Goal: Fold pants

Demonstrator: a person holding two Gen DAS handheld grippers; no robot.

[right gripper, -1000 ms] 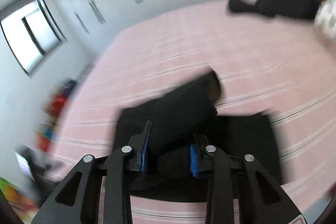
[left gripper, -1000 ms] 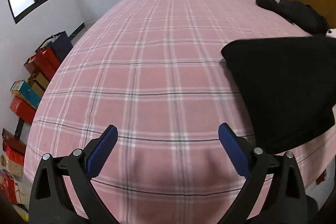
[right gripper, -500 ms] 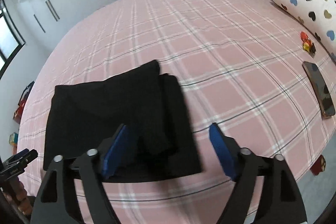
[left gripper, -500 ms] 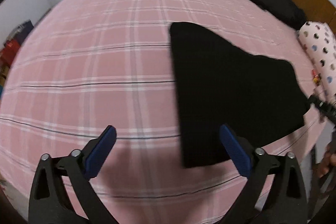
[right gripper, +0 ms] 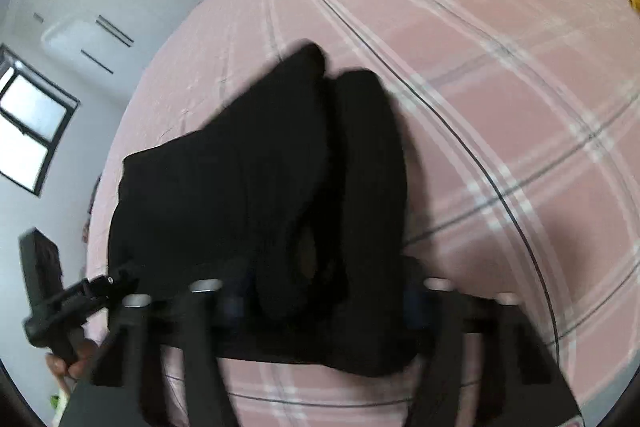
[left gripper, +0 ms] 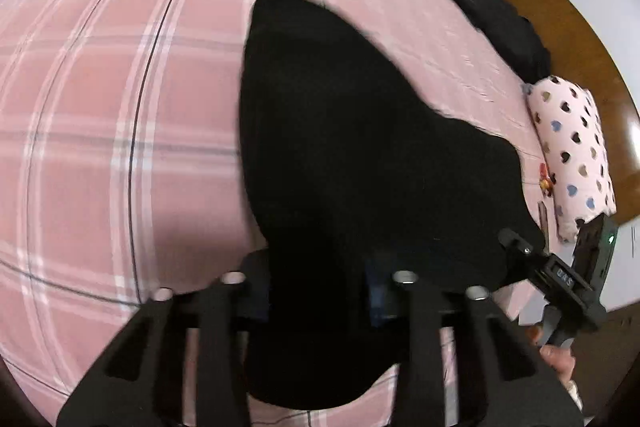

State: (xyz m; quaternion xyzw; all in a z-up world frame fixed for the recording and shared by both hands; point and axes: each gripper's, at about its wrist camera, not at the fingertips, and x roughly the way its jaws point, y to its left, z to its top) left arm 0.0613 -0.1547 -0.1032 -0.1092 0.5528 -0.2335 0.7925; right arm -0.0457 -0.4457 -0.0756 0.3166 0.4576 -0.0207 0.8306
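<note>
On checked pink bedding [left gripper: 100,107], both tongs [left gripper: 320,301] [right gripper: 324,301] are closing around soft black pants [left gripper: 360,147].

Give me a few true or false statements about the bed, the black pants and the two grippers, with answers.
1. The black pants lie on a pink plaid bedsheet. True.
2. The pants are spread out full length, unfolded. False: they are already folded into a compact stack of layers.
3. Both grippers are at the near edge of the pants, with cloth between the fingers. True: left gripper and right gripper are each closing over that edge.
4. The heart-print pillow sits on top of the pants. False: it lies apart, by the wooden headboard.
5. The bed holds no other clothing. False: another dark garment lies near the headboard.
</note>
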